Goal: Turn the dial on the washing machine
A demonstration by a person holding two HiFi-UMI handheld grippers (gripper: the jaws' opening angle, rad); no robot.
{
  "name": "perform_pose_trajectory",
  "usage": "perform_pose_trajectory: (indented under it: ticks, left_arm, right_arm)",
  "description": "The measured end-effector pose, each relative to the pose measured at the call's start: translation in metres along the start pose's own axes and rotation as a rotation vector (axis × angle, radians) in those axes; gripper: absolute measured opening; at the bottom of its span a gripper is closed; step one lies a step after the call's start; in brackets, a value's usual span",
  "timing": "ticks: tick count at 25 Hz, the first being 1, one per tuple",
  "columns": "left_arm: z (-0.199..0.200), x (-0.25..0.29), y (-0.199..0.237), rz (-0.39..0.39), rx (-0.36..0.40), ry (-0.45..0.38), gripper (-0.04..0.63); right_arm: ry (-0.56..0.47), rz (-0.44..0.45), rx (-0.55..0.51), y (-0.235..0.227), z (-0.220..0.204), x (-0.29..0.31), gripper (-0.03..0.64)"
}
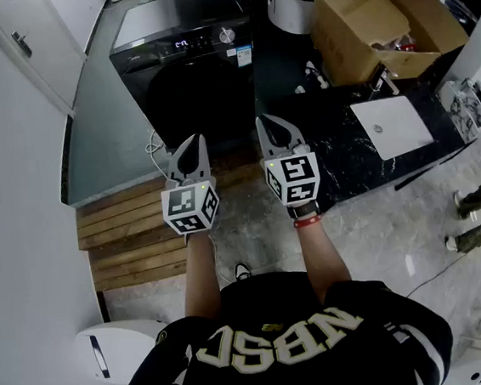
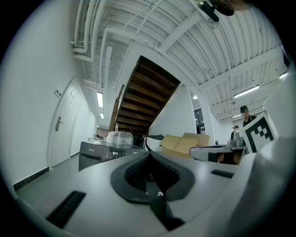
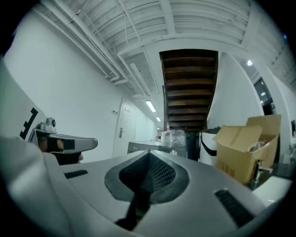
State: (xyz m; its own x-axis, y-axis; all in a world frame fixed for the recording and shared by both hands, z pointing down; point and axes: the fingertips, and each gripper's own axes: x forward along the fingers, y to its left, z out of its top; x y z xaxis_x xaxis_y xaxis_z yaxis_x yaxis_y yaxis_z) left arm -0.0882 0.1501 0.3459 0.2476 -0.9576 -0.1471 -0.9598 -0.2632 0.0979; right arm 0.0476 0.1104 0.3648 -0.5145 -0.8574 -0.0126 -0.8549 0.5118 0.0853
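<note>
Small round silver dial (image 1: 226, 35) sits at the right end of the control strip on the black front-loading washing machine (image 1: 186, 82), untouched and well ahead of my grippers.
My grey left gripper (image 1: 191, 143) and grey right gripper (image 1: 267, 123) both have their jaws pressed together and hold nothing, side by side in the air. Dial markings are too small to read. In both gripper views my own jaws cut off the machine's front.

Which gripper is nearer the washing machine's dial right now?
Right, by a little. The right gripper is held almost straight in front of the dial; the left gripper is off to its left. Both are well short of it.
</note>
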Motion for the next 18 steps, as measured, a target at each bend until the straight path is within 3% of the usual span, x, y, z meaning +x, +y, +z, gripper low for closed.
perform_pose_trajectory:
  ticks: [12,18]
  left_arm:
    - [-0.004,-0.003,0.044,-0.017,-0.019,-0.008,0.014]
    - [-0.028,-0.003,0.057,-0.049,-0.041,0.024,0.014]
  right_arm:
    - [0.007,-0.013,-0.036,0.028,-0.003,0.025,0.008]
    - [0.019,-0.010,-0.014,0.045,-0.023,0.032,0.032]
